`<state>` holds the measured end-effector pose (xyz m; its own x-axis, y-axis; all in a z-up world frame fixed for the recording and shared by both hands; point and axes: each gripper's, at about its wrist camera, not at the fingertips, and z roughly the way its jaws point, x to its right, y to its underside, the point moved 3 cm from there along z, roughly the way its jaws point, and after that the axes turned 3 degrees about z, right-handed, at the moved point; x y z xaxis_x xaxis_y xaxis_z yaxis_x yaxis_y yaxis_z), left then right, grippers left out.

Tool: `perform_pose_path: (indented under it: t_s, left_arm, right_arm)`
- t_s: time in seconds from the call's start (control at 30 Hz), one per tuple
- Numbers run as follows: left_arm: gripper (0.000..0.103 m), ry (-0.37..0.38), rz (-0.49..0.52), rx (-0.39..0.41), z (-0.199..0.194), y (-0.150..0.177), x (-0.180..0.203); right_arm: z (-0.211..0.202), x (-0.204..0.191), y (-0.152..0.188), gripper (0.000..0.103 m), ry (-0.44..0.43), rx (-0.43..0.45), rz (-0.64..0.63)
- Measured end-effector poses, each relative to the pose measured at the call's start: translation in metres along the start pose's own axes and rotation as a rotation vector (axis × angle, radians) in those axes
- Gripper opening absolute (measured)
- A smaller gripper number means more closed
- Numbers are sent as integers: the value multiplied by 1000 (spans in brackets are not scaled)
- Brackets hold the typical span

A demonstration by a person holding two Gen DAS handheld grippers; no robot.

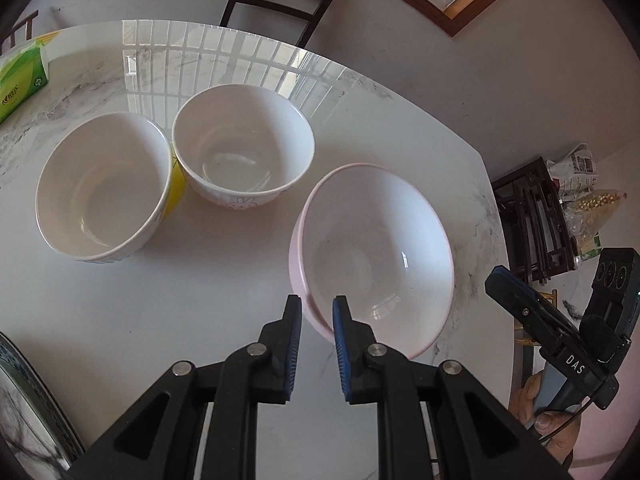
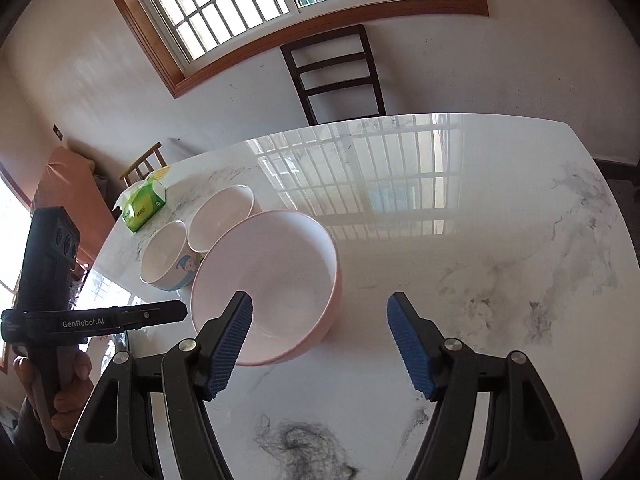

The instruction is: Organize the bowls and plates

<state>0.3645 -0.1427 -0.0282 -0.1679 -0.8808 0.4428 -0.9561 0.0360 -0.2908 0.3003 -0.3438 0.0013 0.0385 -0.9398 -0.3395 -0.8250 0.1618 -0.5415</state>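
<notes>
- my left gripper (image 1: 317, 308) hangs at lower centre, jaws slightly parted astride the pink bowl (image 1: 376, 256)'s near rim, seemingly not pinching.
- my right gripper (image 2: 320, 312) is released wide, empty.
- two smaller bowls (image 1: 172, 168) touch, upper left.

Two small bowls (image 1: 104, 188) (image 1: 244, 146) side by side (touching); big bowl (image 1: 376, 256) right; tissue box (image 1: 22, 80) behind-left.

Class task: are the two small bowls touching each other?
Touching. In the left wrist view the yellow-sided bowl meets the rabbit bowl at their sides, no gap between.
</notes>
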Motion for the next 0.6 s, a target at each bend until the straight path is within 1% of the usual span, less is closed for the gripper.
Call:
perform_pose_path:
  t_s: [0.03, 0.07, 0.13, 0.2, 0.3, 0.4, 0.53, 0.57, 0.6]
  left_arm:
    - [23, 6, -11, -7, 2, -2, -2]
    - [24, 7, -20, -14, 3, -2, -4]
    - [24, -11, -34, -18, 5, -7, -9]
    - [24, -27, -55, -13, 7, -9, -15]
    - [24, -12, -80, -13, 9, -10, -18]
    - [24, -40, -80, -1, 10, -8, -17]
    - [24, -68, -64, -18, 17, -4, -13]
    - [24, -93, -65, -25, 19, -3, -14]
    - [23, -102, -68, -36, 24, -3, -14]
  right_arm:
    - [6, 1, -4, 68, 12, -18, 3]
    - [11, 4, -7, 68, 20, -30, 10]
    - [24, 5, -11, 68, 14, -73, 14]
    - [34, 8, -13, 68, 29, -95, 19]
    - [47, 10, -16, 68, 28, -129, 23]
    - [58, 11, -16, 68, 38, -154, 16]
    - [68, 11, -17, 67, 58, -178, 6]
    - [71, 11, -17, 65, 57, -185, 9]
    - [74, 13, -18, 62, 54, -196, 10]
